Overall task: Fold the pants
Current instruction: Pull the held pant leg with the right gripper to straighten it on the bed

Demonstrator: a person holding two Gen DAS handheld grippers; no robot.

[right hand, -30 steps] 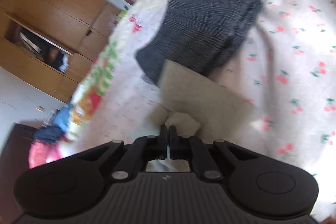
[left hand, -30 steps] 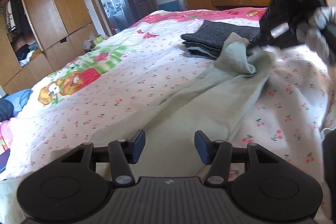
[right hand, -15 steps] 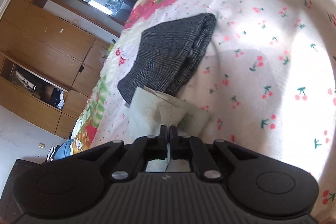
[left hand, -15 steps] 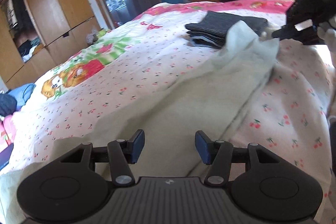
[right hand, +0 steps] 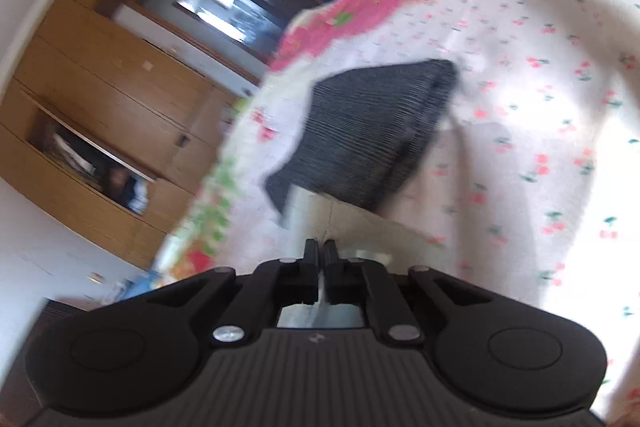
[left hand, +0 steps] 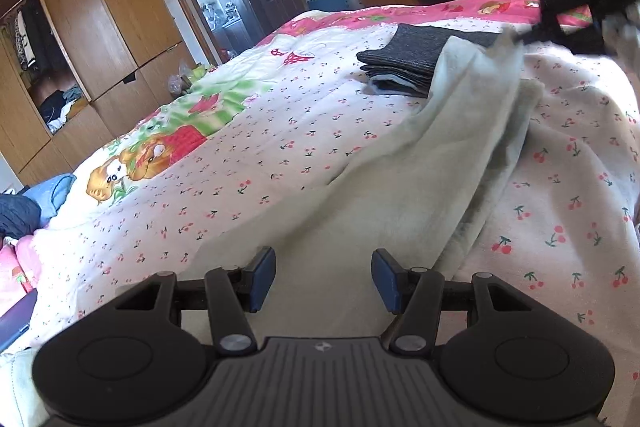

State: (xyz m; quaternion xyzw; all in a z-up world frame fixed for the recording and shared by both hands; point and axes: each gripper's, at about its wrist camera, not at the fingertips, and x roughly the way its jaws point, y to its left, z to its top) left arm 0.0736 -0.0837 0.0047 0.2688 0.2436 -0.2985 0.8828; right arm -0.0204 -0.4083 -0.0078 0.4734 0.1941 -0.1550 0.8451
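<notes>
- The pants [left hand: 420, 163], pale green, lie across the bed [left hand: 280, 131], running from under the left gripper [left hand: 323, 279] up to the far end, which the right gripper [right hand: 320, 251] holds lifted.
- That raised end hangs just beside a folded dark garment [left hand: 404, 59] and overlaps its near edge in the left view.
- The left gripper is released: its blue pads [left hand: 262, 277] stand well apart over the near part of the pants, with cloth below them and nothing pinched.
- The right gripper is clenched on the pants; a thin layer of cloth shows in the narrow slit between its fingers. The slit has been widening a little, yet the fabric is caught there.
- The cloth looks soft, light and limp. It drapes in loose ridges, so it will likely sag and slide wherever it is unsupported.
- It is not fragile, but a thin pinch could slip out.
- A good hold would be at a hem or the waistband edge, where layers are doubled, one gripper at each corner so the fold keeps straight.
- I cannot tell which end is the waistband.
</notes>
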